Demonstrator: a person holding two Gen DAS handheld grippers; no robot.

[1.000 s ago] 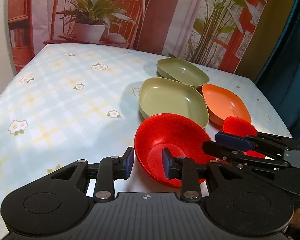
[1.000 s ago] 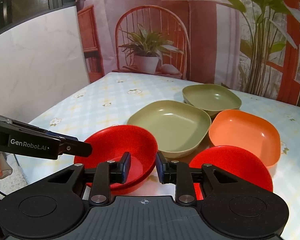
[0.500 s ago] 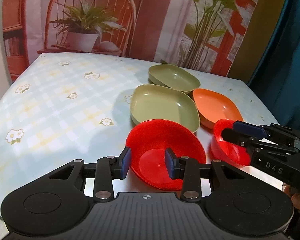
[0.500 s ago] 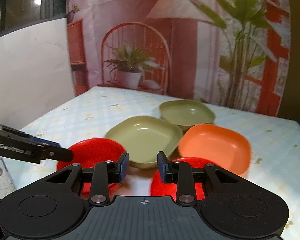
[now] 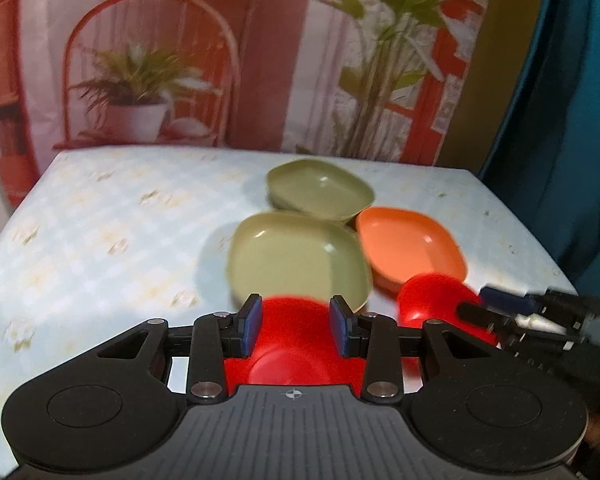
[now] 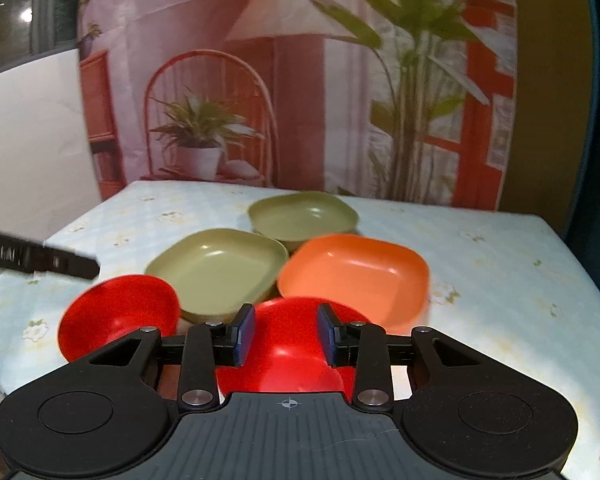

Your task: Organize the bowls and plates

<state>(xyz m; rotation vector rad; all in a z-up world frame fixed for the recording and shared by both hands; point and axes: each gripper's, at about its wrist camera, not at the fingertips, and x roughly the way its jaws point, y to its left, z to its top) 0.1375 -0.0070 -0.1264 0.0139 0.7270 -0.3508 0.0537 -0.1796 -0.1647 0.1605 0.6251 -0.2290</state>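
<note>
Two red bowls stand at the table's near edge. My left gripper (image 5: 296,326) is open and empty above the left red bowl (image 5: 292,344), which also shows in the right wrist view (image 6: 118,312). My right gripper (image 6: 286,334) is open and empty above the right red bowl (image 6: 296,352), which also shows in the left wrist view (image 5: 432,300). Behind them sit a light green square plate (image 5: 296,258) (image 6: 216,268), an orange square plate (image 5: 410,248) (image 6: 356,276) and a darker green square bowl (image 5: 320,190) (image 6: 304,216).
The table (image 5: 108,232) has a pale blue flowered cloth, with bare cloth to the left (image 6: 512,280) and right of the dishes. A printed backdrop hangs behind the far edge. A teal curtain (image 5: 572,120) hangs at the right.
Both grippers have pulled back and tilted up, so the dishes sit lower and farther in view. Both stay open. The dishes have not moved.
</note>
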